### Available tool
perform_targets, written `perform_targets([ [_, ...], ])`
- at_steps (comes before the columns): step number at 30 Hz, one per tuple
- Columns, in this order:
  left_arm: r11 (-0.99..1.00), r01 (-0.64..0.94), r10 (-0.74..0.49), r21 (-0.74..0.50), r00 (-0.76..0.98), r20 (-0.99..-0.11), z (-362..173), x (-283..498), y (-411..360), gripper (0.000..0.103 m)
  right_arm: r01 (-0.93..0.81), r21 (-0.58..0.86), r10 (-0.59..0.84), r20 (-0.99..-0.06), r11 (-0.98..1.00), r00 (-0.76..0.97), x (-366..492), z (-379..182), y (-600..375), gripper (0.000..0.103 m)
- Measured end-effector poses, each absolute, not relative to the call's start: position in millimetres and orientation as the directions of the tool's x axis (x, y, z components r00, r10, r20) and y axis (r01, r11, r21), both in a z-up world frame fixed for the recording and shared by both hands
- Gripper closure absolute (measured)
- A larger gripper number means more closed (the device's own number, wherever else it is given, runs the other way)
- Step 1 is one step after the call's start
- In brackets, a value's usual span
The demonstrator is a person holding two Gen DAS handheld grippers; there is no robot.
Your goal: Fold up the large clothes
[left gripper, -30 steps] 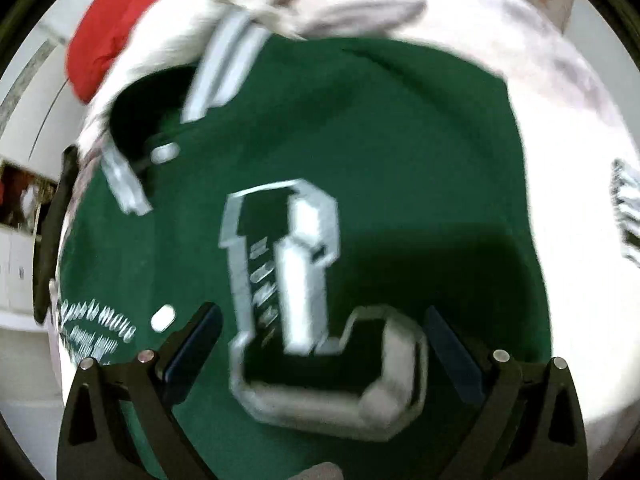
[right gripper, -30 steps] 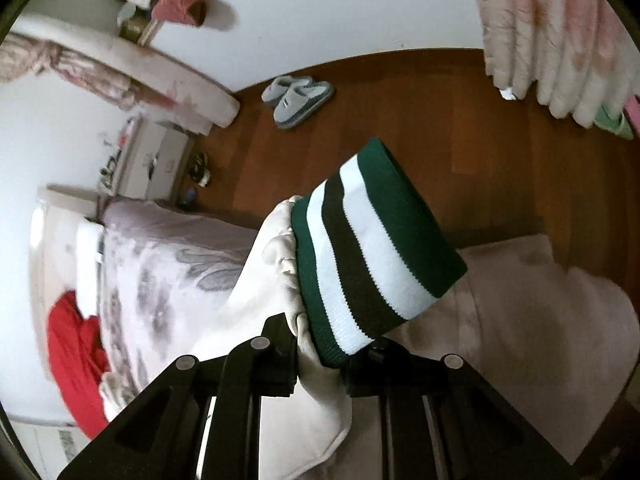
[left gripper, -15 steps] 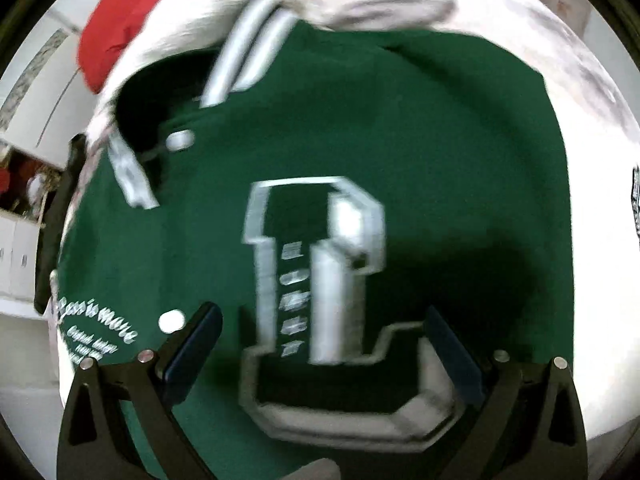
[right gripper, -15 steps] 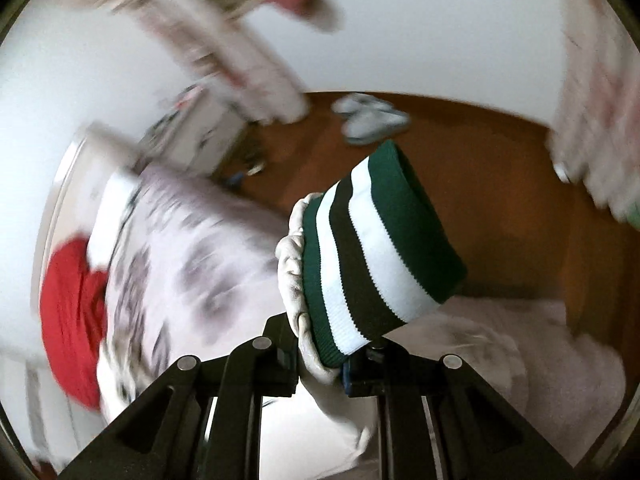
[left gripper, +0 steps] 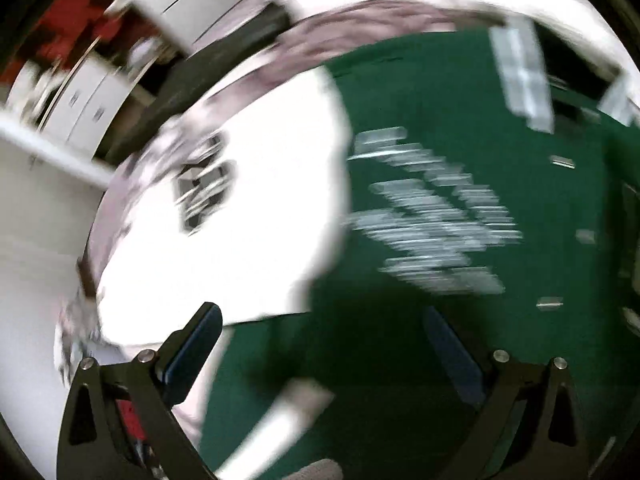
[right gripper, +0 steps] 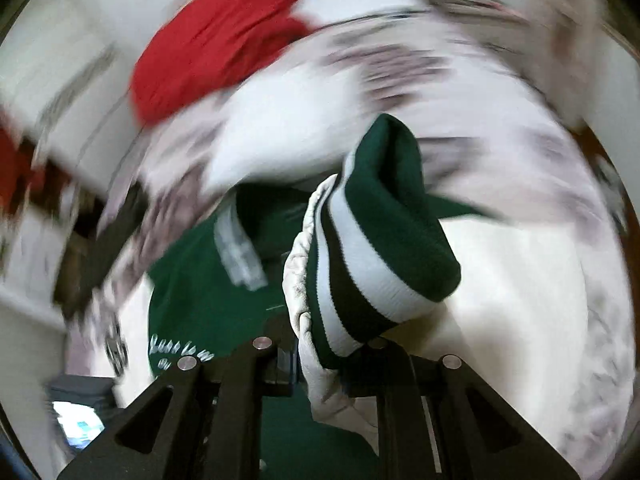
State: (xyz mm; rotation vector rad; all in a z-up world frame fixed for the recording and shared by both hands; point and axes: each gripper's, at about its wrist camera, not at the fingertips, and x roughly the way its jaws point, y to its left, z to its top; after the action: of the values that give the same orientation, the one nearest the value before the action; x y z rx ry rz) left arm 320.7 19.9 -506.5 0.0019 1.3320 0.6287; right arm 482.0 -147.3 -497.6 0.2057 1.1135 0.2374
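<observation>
swung hard to one side, the left wrist view no longer has the big chest letter of the green jacket (left gripper: 460,92) between its fingers; half a second ago that patch filled the middle, now blurred white script on the green body sits to the right and a white sleeve (left gripper: 248,216) with a small dark badge fills the left. the left gripper (left gripper: 324,344) has its jaws spread wide with nothing between them, poised over the seam where sleeve meets body. the jacket lies flat on the flowered bed (left gripper: 360,28). the heavy smear says the hand is travelling fast.

on the right wrist view the background has turned completely: a second ago the floor and slippers lay behind the striped cuff (right gripper: 376,256), now the bed, a red garment (right gripper: 216,44) and the jacket's green body lie beyond it. the right gripper (right gripper: 320,364) is clamped on the cuff and the white sleeve end beside it, held above the jacket. my reading is that this sleeve is being carried across onto the body for the first fold, while the free left hand heads for the other sleeve.
</observation>
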Motion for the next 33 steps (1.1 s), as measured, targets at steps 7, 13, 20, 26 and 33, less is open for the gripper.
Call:
perform_targets([
  [7, 0.76, -0.524, 0.458, 0.385, 0.011, -0.889, -508.0, 273.8, 100.9, 0.0, -0.308, 0.121, 0.212, -0.935, 0.944, 0.283, 474.6, -577.9, 29.2, 0.088],
  [13, 0.736, -0.617, 0.339, 0.279, -0.02, -0.941, -509.5, 231.2, 151.2, 0.0, -0.307, 0.345, 0.395, -0.911, 0.887, 0.118, 456.6, -577.8, 48.5, 0.053],
  [20, 0.596, -0.801, -0.01, -0.056, 0.062, -0.998, -526.3, 167.6, 206.9, 0.0, 0.026, 0.622, 0.618, -0.782, 0.783, 0.082, 418.3, -561.0, -39.4, 0.042],
  [26, 0.192, -0.907, -0.194, -0.375, 0.339, -0.92, -583.0, 135.7, 276.4, 0.003, 0.134, 0.615, 0.614, -0.787, 0.777, 0.055, 421.2, -593.6, -22.3, 0.042],
  [33, -0.092, -0.909, -0.023, -0.406, 0.409, -0.912, -582.9, 111.0, 326.2, 0.06, 0.032, 0.533, 0.529, -0.844, 0.846, 0.088, 460.7, -585.1, 53.6, 0.042],
])
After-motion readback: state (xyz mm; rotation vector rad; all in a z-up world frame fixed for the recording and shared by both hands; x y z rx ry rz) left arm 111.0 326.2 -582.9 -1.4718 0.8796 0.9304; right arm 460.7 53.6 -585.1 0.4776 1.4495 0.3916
